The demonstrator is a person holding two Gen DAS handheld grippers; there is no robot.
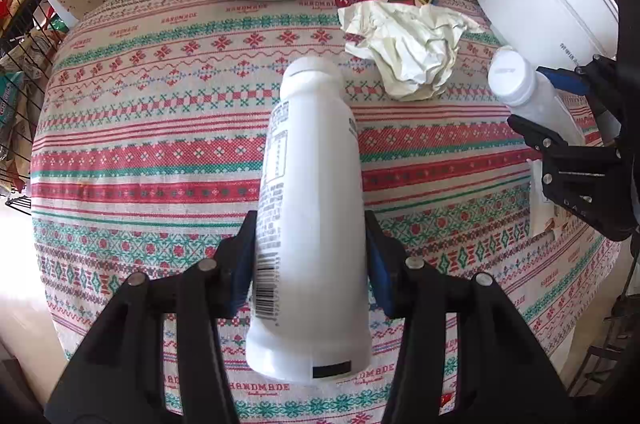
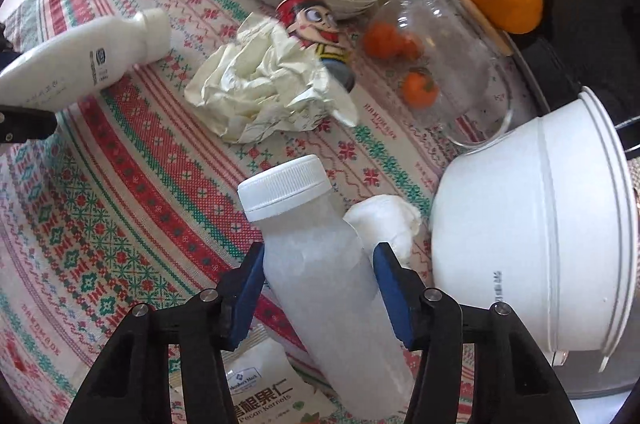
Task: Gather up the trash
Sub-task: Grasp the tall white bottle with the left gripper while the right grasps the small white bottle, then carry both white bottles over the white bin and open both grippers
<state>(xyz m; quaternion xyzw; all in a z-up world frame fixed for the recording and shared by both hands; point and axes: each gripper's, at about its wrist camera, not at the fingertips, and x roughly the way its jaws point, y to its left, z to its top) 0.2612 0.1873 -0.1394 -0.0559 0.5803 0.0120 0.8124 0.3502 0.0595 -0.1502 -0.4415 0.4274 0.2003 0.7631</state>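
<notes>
White opaque bottle [image 1: 312, 207], barcode and fine print on its side, clamped in left hand-held gripper [image 1: 312, 256] above the surface [image 1: 140, 143]; cloth woven "HANDMADE". Frosted bottle [image 2: 320, 264] with ribbed white cap clamped in right hand-held gripper [image 2: 320, 280]. Crumpled paper [image 2: 264, 95] beside cartoon can [image 2: 320, 31]. Packet [image 2: 260, 396] reads "Member's Mark", "Pecan Kernels"

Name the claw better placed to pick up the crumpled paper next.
Neither is free: the left claw is shut on the white bottle, the right claw on the frosted bottle. Once emptied, probably the right; the crumpled paper lies straight ahead of it.
</notes>
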